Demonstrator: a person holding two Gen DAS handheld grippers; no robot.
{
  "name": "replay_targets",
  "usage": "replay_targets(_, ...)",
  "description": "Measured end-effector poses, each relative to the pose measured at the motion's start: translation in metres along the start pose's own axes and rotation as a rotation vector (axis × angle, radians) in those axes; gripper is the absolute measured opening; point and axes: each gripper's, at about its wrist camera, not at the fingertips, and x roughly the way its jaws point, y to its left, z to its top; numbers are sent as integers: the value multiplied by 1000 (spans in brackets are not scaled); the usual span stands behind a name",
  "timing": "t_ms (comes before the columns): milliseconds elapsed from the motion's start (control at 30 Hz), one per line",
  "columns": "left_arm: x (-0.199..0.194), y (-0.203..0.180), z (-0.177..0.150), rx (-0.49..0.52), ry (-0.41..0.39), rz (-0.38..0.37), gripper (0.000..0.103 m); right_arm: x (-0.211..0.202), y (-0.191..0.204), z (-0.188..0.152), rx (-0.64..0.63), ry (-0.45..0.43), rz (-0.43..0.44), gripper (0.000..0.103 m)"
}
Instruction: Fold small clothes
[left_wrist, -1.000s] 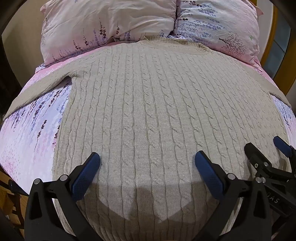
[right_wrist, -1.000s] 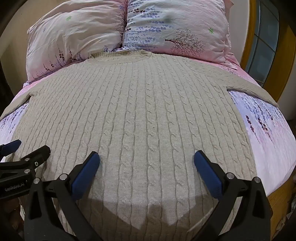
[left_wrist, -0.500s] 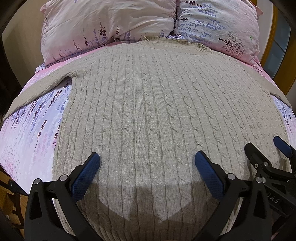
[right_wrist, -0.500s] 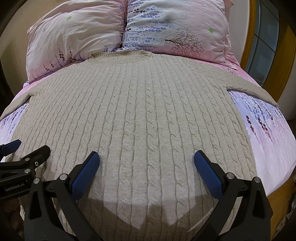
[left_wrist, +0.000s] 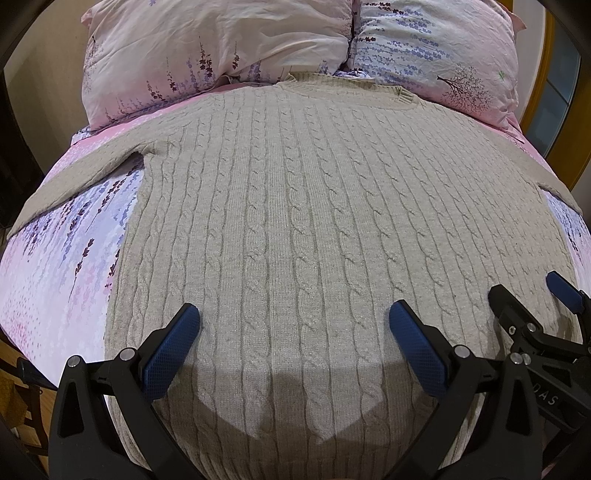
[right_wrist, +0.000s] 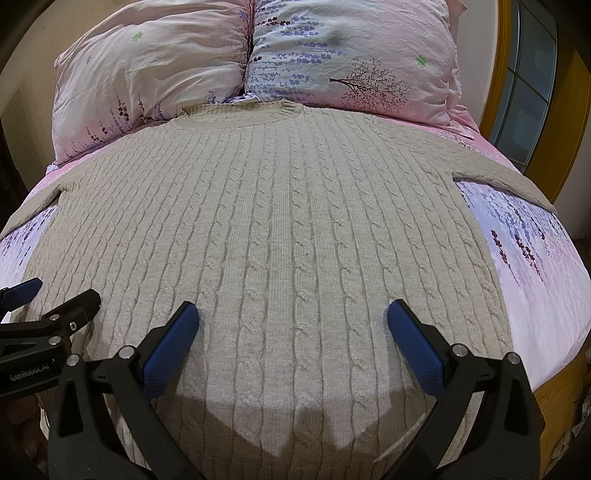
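A beige cable-knit sweater (left_wrist: 295, 206) lies flat on the bed, collar toward the pillows, sleeves spread to both sides; it also shows in the right wrist view (right_wrist: 280, 221). My left gripper (left_wrist: 293, 317) is open and empty, hovering over the sweater's lower left part. My right gripper (right_wrist: 291, 315) is open and empty over its lower right part. The right gripper (left_wrist: 528, 295) shows at the right edge of the left wrist view. The left gripper (right_wrist: 62, 291) shows at the left edge of the right wrist view.
The bed has a pink and lavender floral sheet (left_wrist: 66, 258). Two floral pillows (left_wrist: 207, 55) (right_wrist: 351, 55) stand at the head. A wooden-framed window (right_wrist: 532, 92) is at the right. The bed's wooden edge (right_wrist: 561, 387) and floor show at lower right.
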Motion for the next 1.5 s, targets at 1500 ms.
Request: replay_targets(1500, -1, 3, 0, 2, 9, 1, 102, 4, 2, 0, -3, 16, -1, 101)
